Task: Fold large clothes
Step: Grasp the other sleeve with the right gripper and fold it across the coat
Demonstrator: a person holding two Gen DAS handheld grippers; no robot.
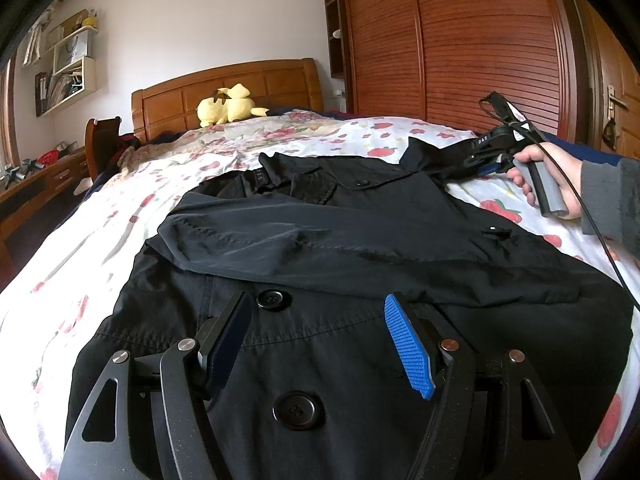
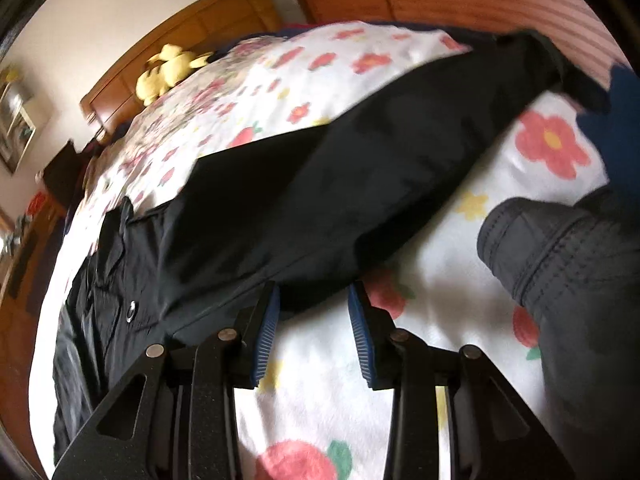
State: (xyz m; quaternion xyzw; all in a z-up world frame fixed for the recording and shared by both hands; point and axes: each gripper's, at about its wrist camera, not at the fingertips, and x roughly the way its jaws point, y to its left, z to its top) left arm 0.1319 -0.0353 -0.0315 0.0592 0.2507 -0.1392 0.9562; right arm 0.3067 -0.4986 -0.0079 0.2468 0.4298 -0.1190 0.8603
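A large black buttoned coat (image 1: 320,280) lies spread on the floral bedsheet (image 1: 132,216). One sleeve (image 1: 280,240) is folded across its front. My left gripper (image 1: 320,316) is open and empty, hovering just above the coat's lower front near two big buttons. My right gripper (image 1: 486,162) is seen in the left wrist view at the coat's far right edge, held by a hand. In the right wrist view my right gripper (image 2: 314,300) is open and empty, low over the sheet, its left finger at the edge of the outstretched other sleeve (image 2: 360,168).
A yellow plush toy (image 1: 228,106) sits by the wooden headboard (image 1: 224,88). A wooden wardrobe (image 1: 460,40) stands behind the bed. A desk (image 1: 36,184) and wall shelves (image 1: 68,68) are at the left. A dark padded garment (image 2: 568,272) is at the right.
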